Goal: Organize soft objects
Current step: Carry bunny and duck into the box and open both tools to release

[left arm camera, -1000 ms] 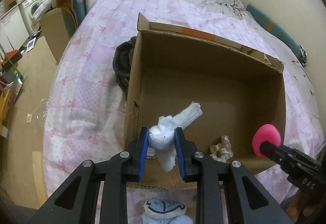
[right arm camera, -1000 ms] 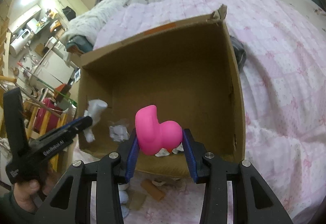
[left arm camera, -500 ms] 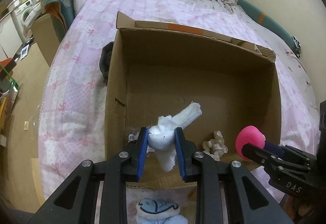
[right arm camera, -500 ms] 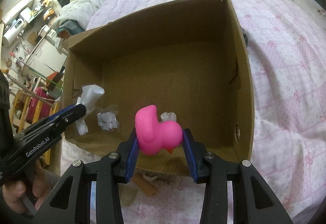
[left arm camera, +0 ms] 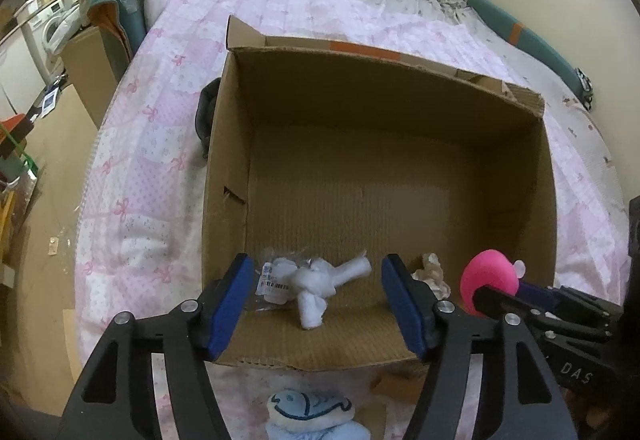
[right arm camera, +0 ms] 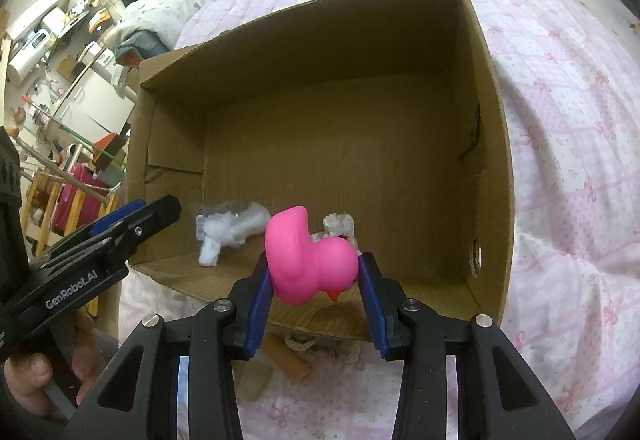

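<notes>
Now right hand-held gripper (right arm camera: 316, 280) clamps pink duck (right arm camera: 310, 260)

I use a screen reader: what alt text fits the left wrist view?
The left gripper, jaws wide open, hangs over a white soft toy lying inside a cardboard box on a pink quilt. At right, the right gripper holds a pink duck.

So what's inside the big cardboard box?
Inside the cardboard box lies a white soft toy next to a small clear packet, plus a beige crumpled thing. The pink duck covers part of the floor, so anything under it is hidden.
</notes>
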A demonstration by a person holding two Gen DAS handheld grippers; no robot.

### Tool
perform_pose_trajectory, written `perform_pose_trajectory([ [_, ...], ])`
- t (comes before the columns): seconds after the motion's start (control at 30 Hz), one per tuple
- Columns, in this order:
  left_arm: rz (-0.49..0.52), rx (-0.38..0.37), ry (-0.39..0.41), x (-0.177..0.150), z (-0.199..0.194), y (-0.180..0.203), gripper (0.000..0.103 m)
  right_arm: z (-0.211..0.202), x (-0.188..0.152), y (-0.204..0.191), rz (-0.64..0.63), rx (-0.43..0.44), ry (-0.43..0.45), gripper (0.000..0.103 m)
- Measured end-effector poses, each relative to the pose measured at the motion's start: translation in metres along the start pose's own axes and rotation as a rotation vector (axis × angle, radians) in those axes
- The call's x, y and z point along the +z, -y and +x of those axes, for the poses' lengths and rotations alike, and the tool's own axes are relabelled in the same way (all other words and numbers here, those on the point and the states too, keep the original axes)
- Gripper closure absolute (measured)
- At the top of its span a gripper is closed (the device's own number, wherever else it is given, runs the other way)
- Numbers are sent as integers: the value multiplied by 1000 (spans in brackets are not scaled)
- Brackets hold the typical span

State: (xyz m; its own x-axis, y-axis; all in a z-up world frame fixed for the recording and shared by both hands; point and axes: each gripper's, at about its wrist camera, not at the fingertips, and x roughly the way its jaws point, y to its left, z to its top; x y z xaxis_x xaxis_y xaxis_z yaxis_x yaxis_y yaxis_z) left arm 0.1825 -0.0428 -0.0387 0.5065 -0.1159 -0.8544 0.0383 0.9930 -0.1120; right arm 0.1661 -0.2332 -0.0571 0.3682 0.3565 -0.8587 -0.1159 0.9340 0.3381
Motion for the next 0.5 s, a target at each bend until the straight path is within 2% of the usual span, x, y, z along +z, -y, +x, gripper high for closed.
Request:
perform_pose_trajectory([
  [0.23,-9,10,-6,0,1,-2,39,1,0,1,12,19,-1,58],
  [0.27,-9,11,-7,0,1,-2,39,1,0,2,15,24,-2,54],
  [0.37,-10,12,-9,0,2,-2,39,-1,1,3,36,50,8,30],
  [0.4,-11,13,-9,0,2,-3,39,-2,2,4,43,51,15,25],
  [0.5,-11,14,-14,0,2,-3,39,-3,3,6,58,40,26,24],
])
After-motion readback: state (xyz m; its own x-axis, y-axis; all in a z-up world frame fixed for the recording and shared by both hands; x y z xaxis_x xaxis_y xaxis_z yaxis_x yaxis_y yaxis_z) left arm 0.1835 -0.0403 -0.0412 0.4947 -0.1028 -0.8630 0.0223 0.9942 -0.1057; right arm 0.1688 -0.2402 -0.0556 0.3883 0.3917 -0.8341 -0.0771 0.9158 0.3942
